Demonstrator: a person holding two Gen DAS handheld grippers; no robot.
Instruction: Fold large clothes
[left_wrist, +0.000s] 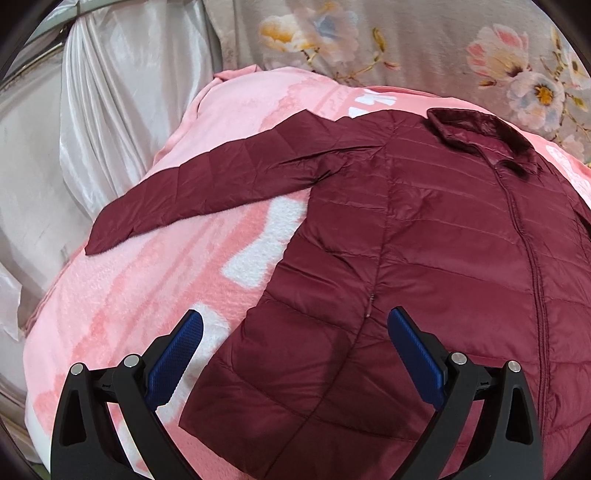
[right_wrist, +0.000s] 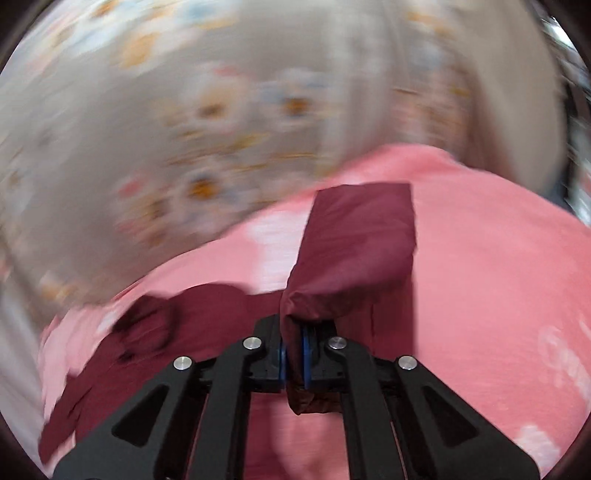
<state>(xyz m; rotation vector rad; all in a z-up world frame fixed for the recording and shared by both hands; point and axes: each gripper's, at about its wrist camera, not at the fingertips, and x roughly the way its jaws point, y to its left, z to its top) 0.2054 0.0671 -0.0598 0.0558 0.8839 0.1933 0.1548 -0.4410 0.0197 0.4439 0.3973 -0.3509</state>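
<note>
A dark red quilted jacket (left_wrist: 424, 236) lies spread flat on a pink blanket (left_wrist: 155, 295), collar at the far right, one sleeve (left_wrist: 207, 184) stretched out to the left. My left gripper (left_wrist: 295, 325) hangs open above the jacket's lower left side, its blue pads wide apart with nothing between them. In the blurred right wrist view, my right gripper (right_wrist: 294, 354) is shut on the jacket's other sleeve (right_wrist: 354, 243), which stands up over the pads and drapes forward. The rest of the jacket (right_wrist: 155, 332) lies to the left on the blanket (right_wrist: 498, 277).
A floral grey quilt (left_wrist: 424, 40) lies bunched behind the blanket, and shiny pale fabric (left_wrist: 110, 103) hangs at the left. The same floral quilt (right_wrist: 184, 129) fills the upper part of the right wrist view. The blanket's white patches (left_wrist: 266, 251) show beside the jacket.
</note>
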